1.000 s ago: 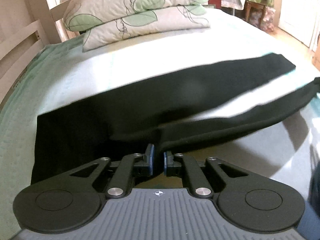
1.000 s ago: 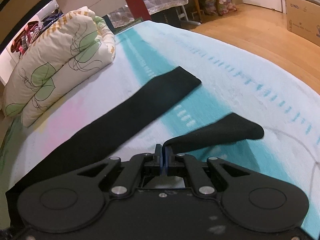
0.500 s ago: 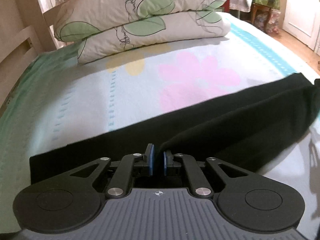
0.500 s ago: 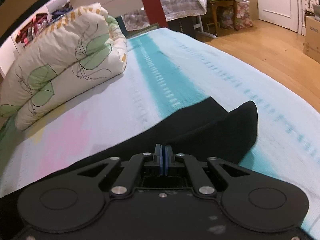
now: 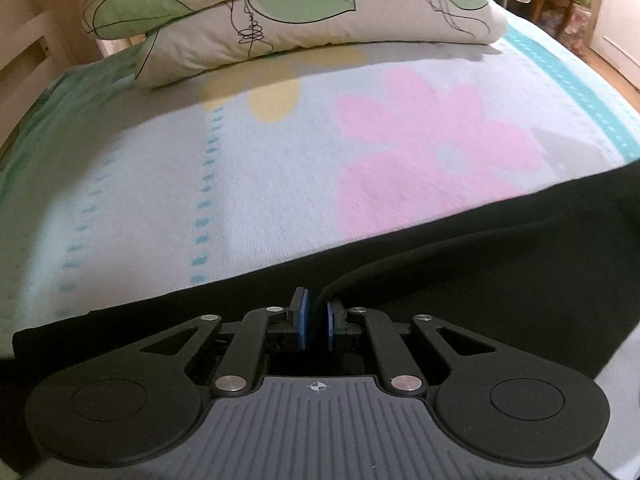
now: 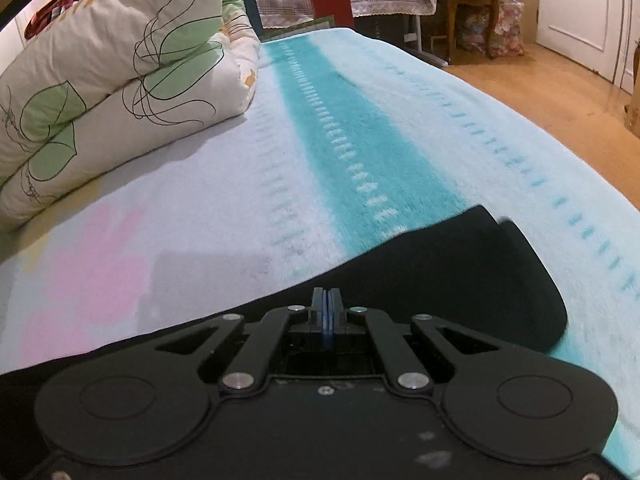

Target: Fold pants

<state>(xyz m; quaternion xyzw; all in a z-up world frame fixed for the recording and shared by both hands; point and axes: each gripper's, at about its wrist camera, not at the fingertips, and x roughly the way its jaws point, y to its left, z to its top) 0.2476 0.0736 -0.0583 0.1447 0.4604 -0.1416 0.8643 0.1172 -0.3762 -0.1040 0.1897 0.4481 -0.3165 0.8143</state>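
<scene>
Black pants [image 5: 480, 280] lie across the flowered blanket [image 5: 280, 180], one leg doubled over the other. My left gripper [image 5: 316, 312] is shut on an edge of the upper layer, and a ridge of black cloth runs from between its blue pads to the right. In the right wrist view the pants [image 6: 480, 272] end in a rounded fold at the right. My right gripper [image 6: 327, 300] hovers low over that cloth. Its jaws are closing, pad against pad, and no cloth shows between them.
A folded quilt with green leaves [image 5: 280, 20] lies at the head of the bed, also in the right wrist view [image 6: 120, 80]. A pale wooden bed frame [image 5: 24, 52] stands at the left. Beyond the bed's right edge is wooden floor [image 6: 560, 100] and a small table [image 6: 468, 12].
Both grippers carried the near leg across the bed toward the quilt and down, so the two spread legs now overlap. The cloth that hung from the right pads no longer shows there.
</scene>
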